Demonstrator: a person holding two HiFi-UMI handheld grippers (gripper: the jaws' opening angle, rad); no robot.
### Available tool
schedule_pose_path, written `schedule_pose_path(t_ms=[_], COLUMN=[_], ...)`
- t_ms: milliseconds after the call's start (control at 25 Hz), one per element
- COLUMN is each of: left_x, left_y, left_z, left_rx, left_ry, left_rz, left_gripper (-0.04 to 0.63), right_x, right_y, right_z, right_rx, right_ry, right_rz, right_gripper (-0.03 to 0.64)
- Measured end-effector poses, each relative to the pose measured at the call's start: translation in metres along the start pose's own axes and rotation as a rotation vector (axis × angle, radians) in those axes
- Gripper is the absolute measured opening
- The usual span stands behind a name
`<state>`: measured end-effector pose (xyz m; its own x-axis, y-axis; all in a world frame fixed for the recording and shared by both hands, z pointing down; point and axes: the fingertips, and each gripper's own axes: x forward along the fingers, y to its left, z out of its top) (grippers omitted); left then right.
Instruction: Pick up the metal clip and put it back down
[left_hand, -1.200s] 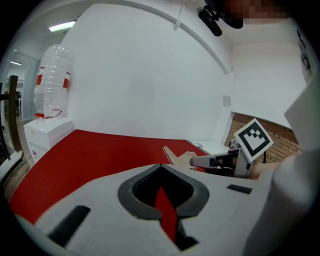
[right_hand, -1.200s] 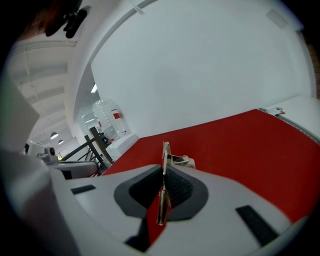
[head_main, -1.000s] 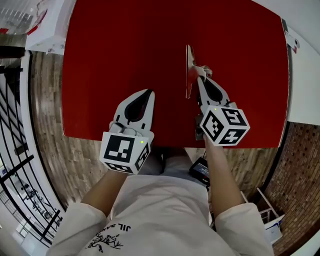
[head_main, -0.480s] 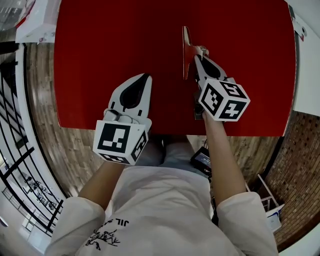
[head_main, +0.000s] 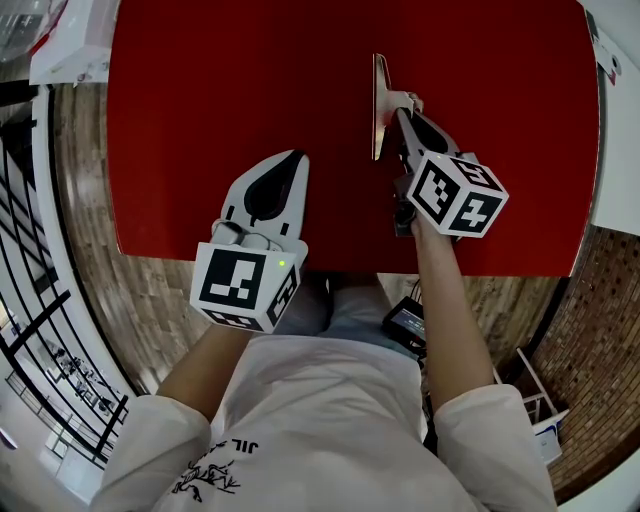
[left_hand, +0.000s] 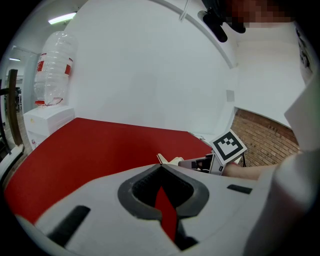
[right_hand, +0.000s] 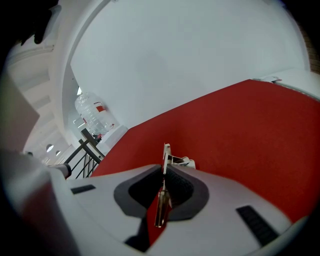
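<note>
My right gripper (head_main: 398, 108) is shut on the metal clip (head_main: 378, 105), a thin silvery strip held on edge over the red table (head_main: 200, 100). In the right gripper view the clip (right_hand: 165, 155) sticks out past the closed tips, its white handle part to the right. Whether the clip touches the table I cannot tell. My left gripper (head_main: 296, 160) is shut and holds nothing, hovering over the table's near edge, left of the clip. Beyond the left gripper's closed tips (left_hand: 160, 167), the left gripper view shows the clip (left_hand: 162, 159) and the right gripper's marker cube (left_hand: 229, 146).
A big water bottle (left_hand: 52, 70) stands on a white cabinet beyond the table's far left corner. A black railing (head_main: 40, 330) runs along the left. A small dark device (head_main: 405, 322) hangs at the person's waist. White walls surround the table's far side.
The right gripper has sunk toward the table with the clip still in its jaws. The left gripper has lowered slightly and stays shut.
</note>
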<state>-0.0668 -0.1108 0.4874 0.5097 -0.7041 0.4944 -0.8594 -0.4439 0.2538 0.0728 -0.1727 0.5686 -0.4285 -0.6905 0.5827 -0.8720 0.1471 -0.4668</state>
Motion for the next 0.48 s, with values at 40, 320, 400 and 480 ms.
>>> schedule_pose_path(t_ms=[40,320,400,480], left_x=[0.0,-0.001,0.0,0.0], left_y=[0.0,-0.001,-0.001,0.0], left_z=[-0.001,0.0,-0.001,-0.001], left_rx=[-0.001,0.003,0.001,-0.001], left_ry=[0.002,-0.004,-0.002,0.0], left_rz=[0.0,0.003,0.005,0.006], left_gripper=[0.005,0.005,0.005,0.005], right_x=[0.001,0.006,0.007,0.007], right_y=[-0.001,-0.012,-0.013,-0.013], right_z=[0.0,-0.003,-0.004,-0.004], right_rx=[0.007,0.054,0.058,0.052], right_ry=[0.002,0.022,0.023,0.028], right_rz=[0.0,0.006,0.005,0.002], right_gripper=[0.021,0.023,0.023,0.023])
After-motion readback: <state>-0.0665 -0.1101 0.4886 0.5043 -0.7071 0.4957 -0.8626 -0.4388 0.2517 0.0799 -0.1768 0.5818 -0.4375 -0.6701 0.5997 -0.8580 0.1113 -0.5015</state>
